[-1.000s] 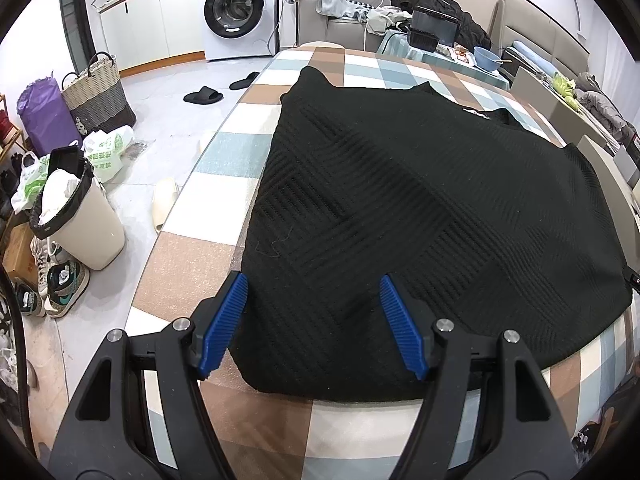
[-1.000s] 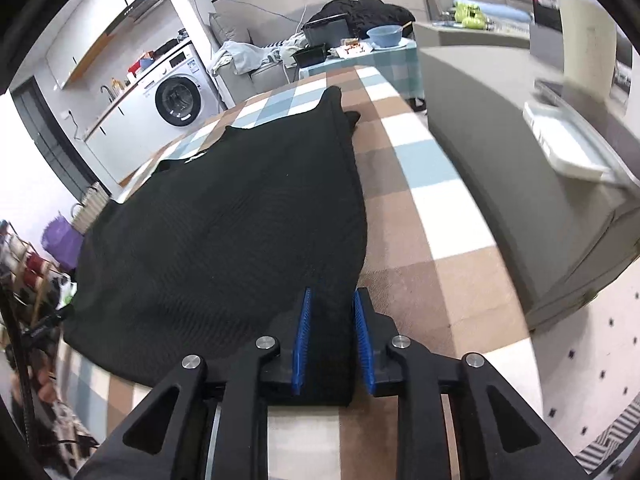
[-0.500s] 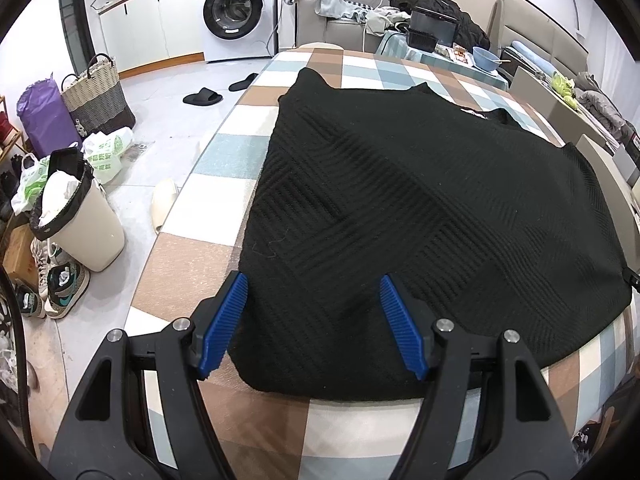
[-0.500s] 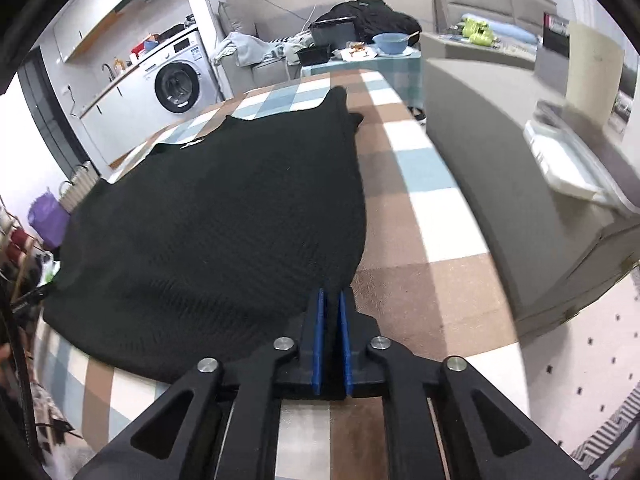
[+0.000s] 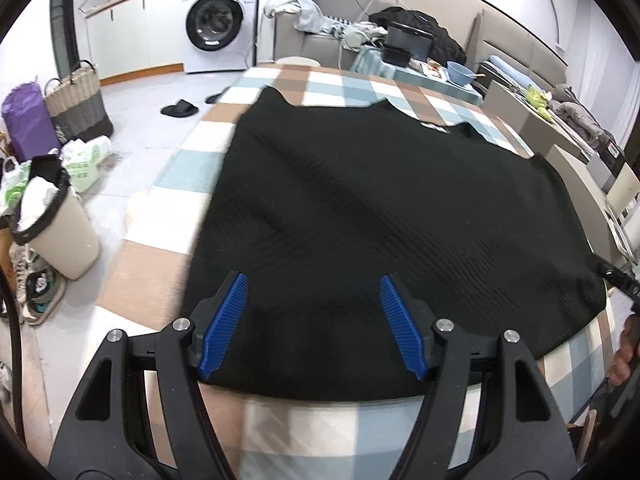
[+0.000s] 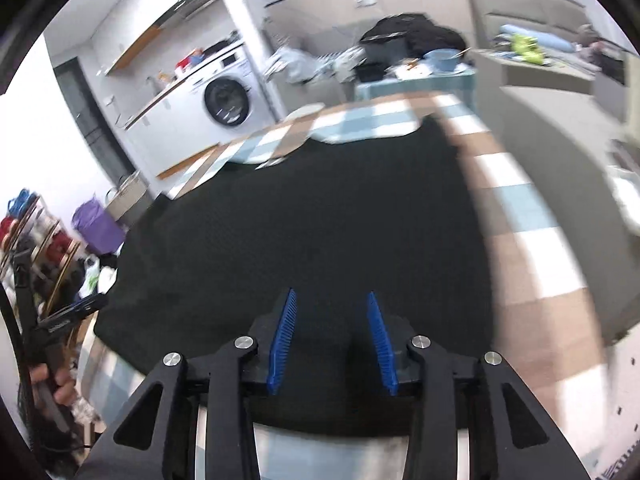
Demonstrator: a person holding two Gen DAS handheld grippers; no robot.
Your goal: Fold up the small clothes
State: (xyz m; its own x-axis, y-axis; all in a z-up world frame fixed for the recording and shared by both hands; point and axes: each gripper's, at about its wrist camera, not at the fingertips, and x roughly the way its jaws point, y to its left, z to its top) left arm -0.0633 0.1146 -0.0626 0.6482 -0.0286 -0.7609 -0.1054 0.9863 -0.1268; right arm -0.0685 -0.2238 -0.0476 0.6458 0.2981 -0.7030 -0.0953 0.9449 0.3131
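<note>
A black knit garment (image 5: pixel 380 208) lies spread flat on the checked tablecloth (image 5: pixel 328 84). It also shows in the right wrist view (image 6: pixel 320 232). My left gripper (image 5: pixel 312 292) is open, its blue pads wide apart over the garment's near hem at the left. My right gripper (image 6: pixel 332 312) is open and empty, over the near hem further right. The right wrist view is blurred by motion. The tip of the right gripper shows at the garment's right corner in the left wrist view (image 5: pixel 616 276).
A bin (image 5: pixel 56 224), bags and a basket (image 5: pixel 76 104) stand on the floor left of the table. A washing machine (image 5: pixel 218 24) and a sofa with clothes are at the back. A grey cabinet (image 6: pixel 560 140) runs along the table's right side.
My right gripper shut on the garment's right hem corner half a second ago, then opened and shifted left over the hem. My left gripper moved slightly right and stayed open.
</note>
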